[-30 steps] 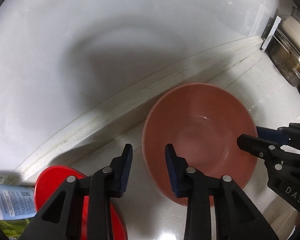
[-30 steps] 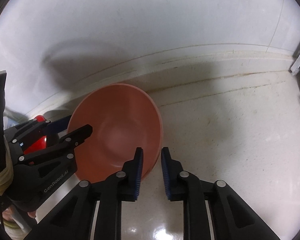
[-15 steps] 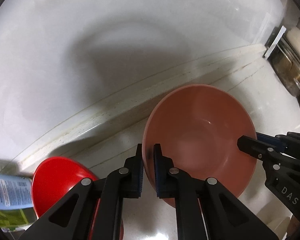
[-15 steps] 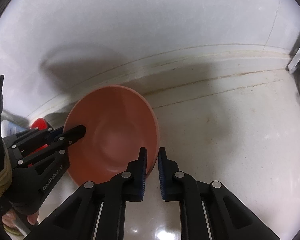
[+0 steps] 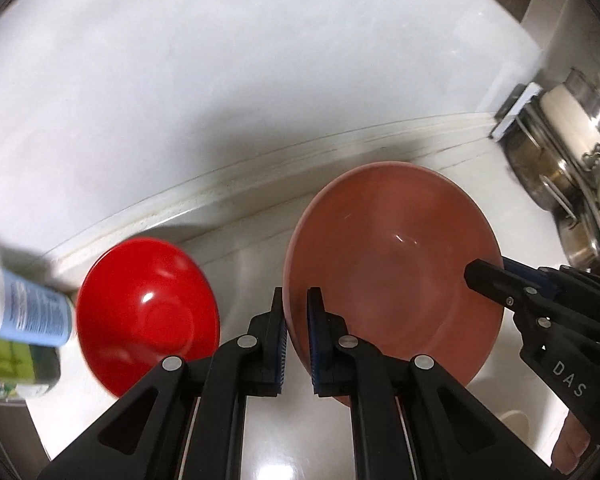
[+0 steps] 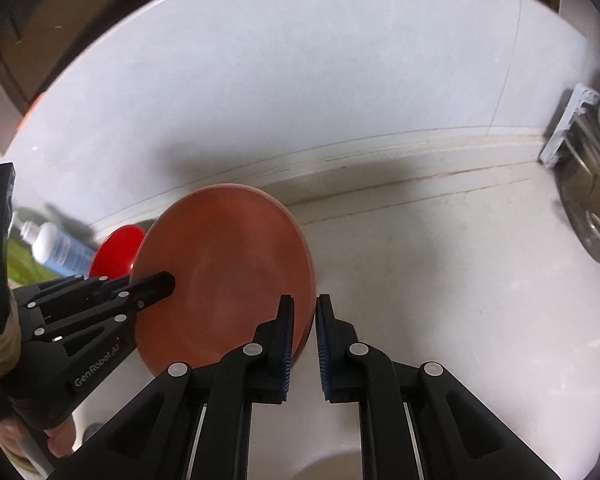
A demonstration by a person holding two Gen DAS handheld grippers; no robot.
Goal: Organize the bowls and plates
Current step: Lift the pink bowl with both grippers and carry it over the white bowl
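Note:
A terracotta bowl (image 5: 396, 264) is held between both grippers above the pale counter (image 5: 252, 264). My left gripper (image 5: 297, 308) is shut on its left rim, one finger inside and one outside. My right gripper (image 6: 305, 312) is shut on the opposite rim of the same bowl (image 6: 228, 272). Each gripper shows in the other's view: the right gripper (image 5: 488, 270) at the bowl's right edge, the left gripper (image 6: 140, 286) at its left edge. A smaller bright red bowl (image 5: 148, 304) sits on the counter to the left, near the wall, and the red bowl (image 6: 116, 250) is partly hidden behind the terracotta one.
A white and blue bottle (image 5: 24, 312) lies left of the red bowl. Stainless steel pots (image 5: 572, 152) stand against the wall on the right, beside a white bracket (image 6: 568, 128). The white backsplash (image 5: 260, 100) runs along the back. A person's fingers (image 6: 60, 436) grip the left tool.
My left gripper went from open to shut on the terracotta bowl's rim. Both views have since pulled back and up with the bowl, and more of the red bowl and pots shows.

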